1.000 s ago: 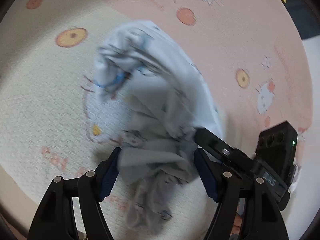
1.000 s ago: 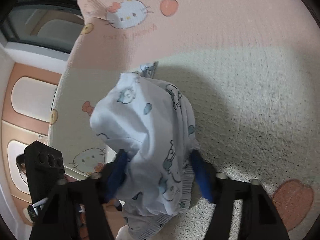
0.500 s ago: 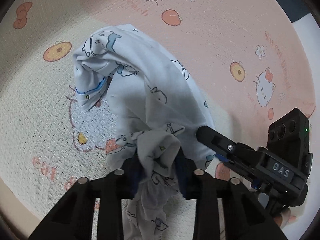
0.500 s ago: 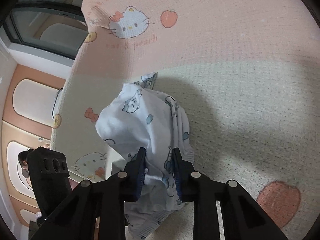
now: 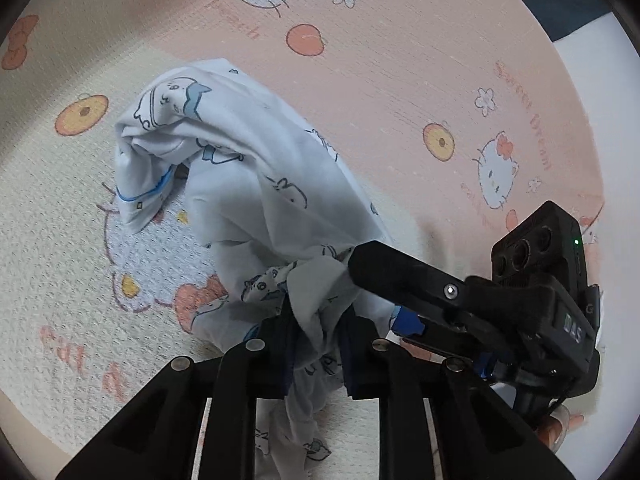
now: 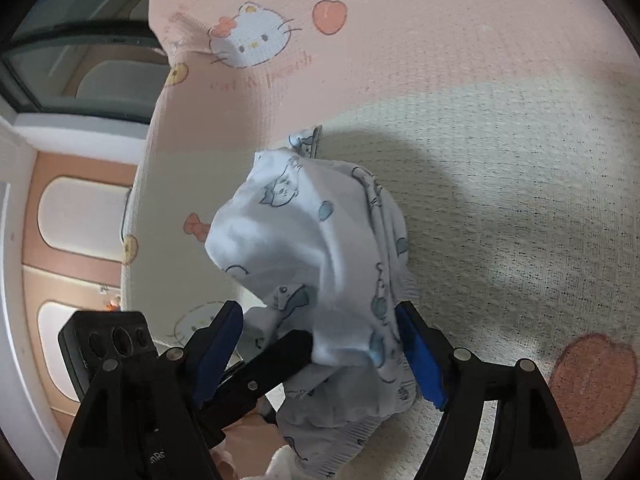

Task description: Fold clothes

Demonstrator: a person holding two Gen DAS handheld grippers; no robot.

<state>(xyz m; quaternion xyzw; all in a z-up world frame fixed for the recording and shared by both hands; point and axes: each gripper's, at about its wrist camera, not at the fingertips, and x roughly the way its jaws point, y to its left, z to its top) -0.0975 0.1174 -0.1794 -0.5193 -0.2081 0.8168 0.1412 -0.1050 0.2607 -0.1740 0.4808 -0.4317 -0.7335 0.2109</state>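
The left gripper (image 5: 316,336) is closing, its blue pads pinching a bunched fold of the white printed garment (image 5: 248,184). The right gripper (image 6: 320,354) is opening, its jaws standing wide on either side of the cloth, the pads not pressing it. One finger of the right gripper reaches under the fabric just beside the left one. The garment hangs crumpled between both tools, its far end draped onto the pink and cream cartoon-cat blanket (image 5: 400,80).

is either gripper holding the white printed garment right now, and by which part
The left gripper, its jaws closing, pinches a bunched fold at the near end of the garment. The right gripper's jaws are opening around the cloth, not gripping.
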